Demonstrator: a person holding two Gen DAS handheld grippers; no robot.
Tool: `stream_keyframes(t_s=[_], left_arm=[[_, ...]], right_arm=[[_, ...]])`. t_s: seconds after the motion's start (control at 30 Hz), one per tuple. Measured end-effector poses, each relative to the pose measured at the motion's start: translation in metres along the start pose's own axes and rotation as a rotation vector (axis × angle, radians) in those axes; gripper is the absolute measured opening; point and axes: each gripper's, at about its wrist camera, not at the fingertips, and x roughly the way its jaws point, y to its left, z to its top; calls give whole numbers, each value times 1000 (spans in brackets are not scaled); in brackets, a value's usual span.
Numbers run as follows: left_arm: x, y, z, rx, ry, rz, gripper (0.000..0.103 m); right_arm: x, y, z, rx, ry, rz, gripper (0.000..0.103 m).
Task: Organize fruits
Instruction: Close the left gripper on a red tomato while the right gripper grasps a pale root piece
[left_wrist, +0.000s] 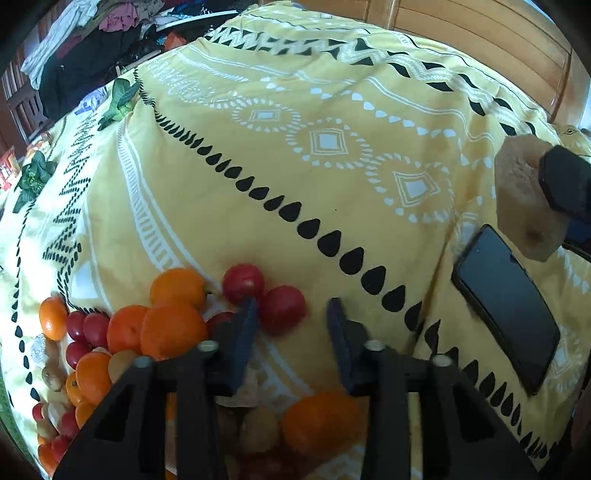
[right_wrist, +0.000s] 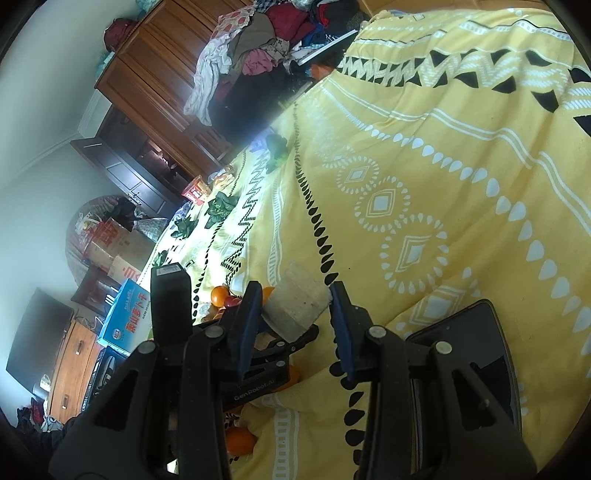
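A heap of oranges and red tomatoes lies on the yellow patterned bedspread at the lower left of the left wrist view, with small pale fruits among them. One orange lies under my left gripper, which is open and empty just above the heap. My right gripper is shut on a tan hexagonal block-like fruit piece held above the bedspread; the piece also shows in the left wrist view.
A black phone lies on the bedspread at the right, also in the right wrist view. Green leafy items lie along the far left edge. Piled clothes, wooden cabinets and boxes stand beyond the bed.
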Motion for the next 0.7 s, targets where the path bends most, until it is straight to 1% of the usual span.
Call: stream_keyframes(t_s=[0.03,0.1,0.2,0.27,0.33,0.5,0.6,0.7], left_arm=[[-1,1,0,-7,-2,7,21],[-3,5,-1,-18,-6,-8,21],[-8,6,-3,-13,-12,-3,21],[-21,5,-5,-16,-49,-3,21],[-42,3,-8,-16,-99,0,21],[-106,7,-20,-58,-219,40,21],[-154,16,-31,-97,-297,70,21],[-200,33,-47,-140,-360,119,21]], right_arm=[[0,1,0,-4,-2,-4,38],[-2,2,1,-8,-8,-11,38],[-3,2,1,-11,-12,-16,38],[-3,5,1,-21,-16,-18,38],[-5,7,1,-35,-24,-18,38],[-7,20,-2,-75,-31,-17,38],[-7,38,-7,-136,-26,-7,38],[-8,68,-16,-242,-24,13,38]])
